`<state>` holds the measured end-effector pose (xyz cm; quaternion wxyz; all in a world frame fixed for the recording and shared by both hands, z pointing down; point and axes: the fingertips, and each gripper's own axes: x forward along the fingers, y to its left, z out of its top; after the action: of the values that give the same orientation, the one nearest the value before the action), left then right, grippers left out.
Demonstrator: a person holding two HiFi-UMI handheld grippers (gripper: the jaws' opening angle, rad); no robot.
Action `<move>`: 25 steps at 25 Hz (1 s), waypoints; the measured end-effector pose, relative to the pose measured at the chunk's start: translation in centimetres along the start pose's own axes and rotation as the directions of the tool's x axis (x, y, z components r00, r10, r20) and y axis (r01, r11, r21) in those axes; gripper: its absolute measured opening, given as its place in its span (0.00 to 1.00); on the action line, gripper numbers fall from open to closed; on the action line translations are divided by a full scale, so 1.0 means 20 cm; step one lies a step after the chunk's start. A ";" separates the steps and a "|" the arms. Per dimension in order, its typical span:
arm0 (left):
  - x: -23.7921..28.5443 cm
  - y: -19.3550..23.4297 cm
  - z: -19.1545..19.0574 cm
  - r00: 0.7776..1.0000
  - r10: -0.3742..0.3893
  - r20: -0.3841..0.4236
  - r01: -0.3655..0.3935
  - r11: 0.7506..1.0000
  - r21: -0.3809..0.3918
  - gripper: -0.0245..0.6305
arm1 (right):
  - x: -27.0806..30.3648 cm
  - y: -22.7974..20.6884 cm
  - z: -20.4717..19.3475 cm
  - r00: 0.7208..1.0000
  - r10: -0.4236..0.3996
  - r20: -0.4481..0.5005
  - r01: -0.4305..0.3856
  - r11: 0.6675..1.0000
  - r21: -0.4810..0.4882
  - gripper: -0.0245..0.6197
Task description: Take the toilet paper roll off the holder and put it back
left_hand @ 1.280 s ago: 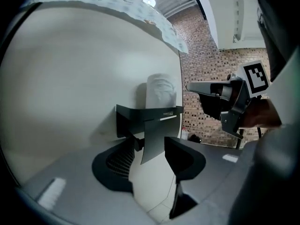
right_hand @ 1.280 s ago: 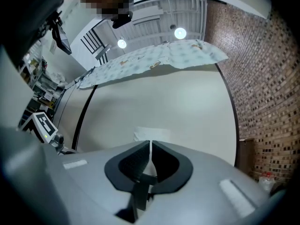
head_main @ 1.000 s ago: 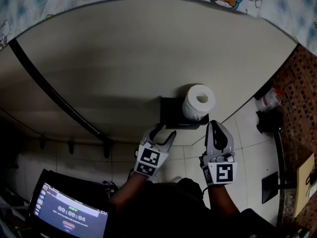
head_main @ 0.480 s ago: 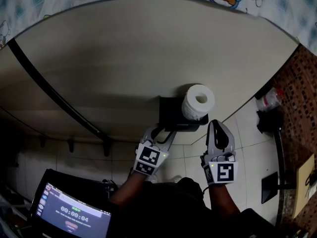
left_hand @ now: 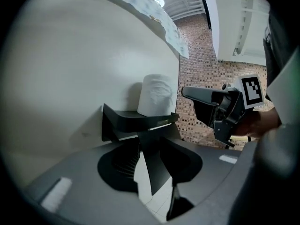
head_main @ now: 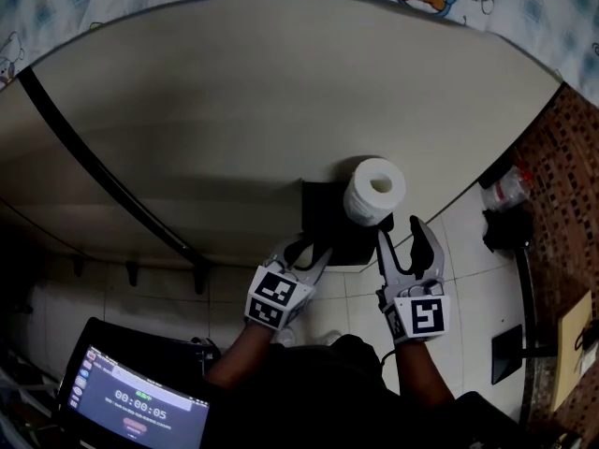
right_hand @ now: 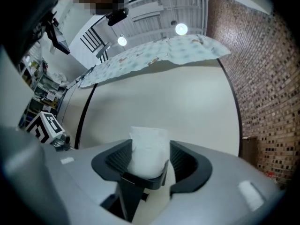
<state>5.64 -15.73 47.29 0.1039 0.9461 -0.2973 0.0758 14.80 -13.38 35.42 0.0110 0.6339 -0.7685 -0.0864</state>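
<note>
since 1s ago, r gripper (head_main: 400,232) opened

Toilet paper roll (head_main: 374,191): soft white paper, faintly embossed, matt. Holder (head_main: 323,213): black, smooth, matt, plastic-looking. Wall (head_main: 234,110): smooth off-white, matt. Side wall (right_hand: 272,78): rough brown brick pattern. Floor (head_main: 468,241): white tile, slight sheen. Right gripper (right_hand: 149,165): smooth matt grey shell; fingers (right_hand: 183,161) faced with ribbed black pads.
</note>
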 end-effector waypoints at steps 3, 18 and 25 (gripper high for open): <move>-0.01 -0.01 0.00 1.000 -0.027 -0.013 0.026 0.999 -0.020 0.28 | 0.08 0.05 -0.05 0.997 0.040 -0.060 -0.038 0.999 0.037 0.65; -0.05 -0.03 0.00 0.998 -0.045 -0.034 0.043 0.998 -0.044 0.25 | 0.39 -0.01 -0.11 0.984 0.011 -0.176 0.004 0.996 0.086 0.78; -0.06 -0.02 0.00 0.999 -0.040 -0.030 0.038 0.998 -0.057 0.24 | 0.39 0.01 -0.06 0.985 0.055 -0.165 -0.038 0.994 0.106 0.70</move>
<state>4.99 -14.73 46.92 0.1365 0.9471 -0.2792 0.0802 13.23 -21.16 35.96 0.0451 0.6206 -0.7828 0.0071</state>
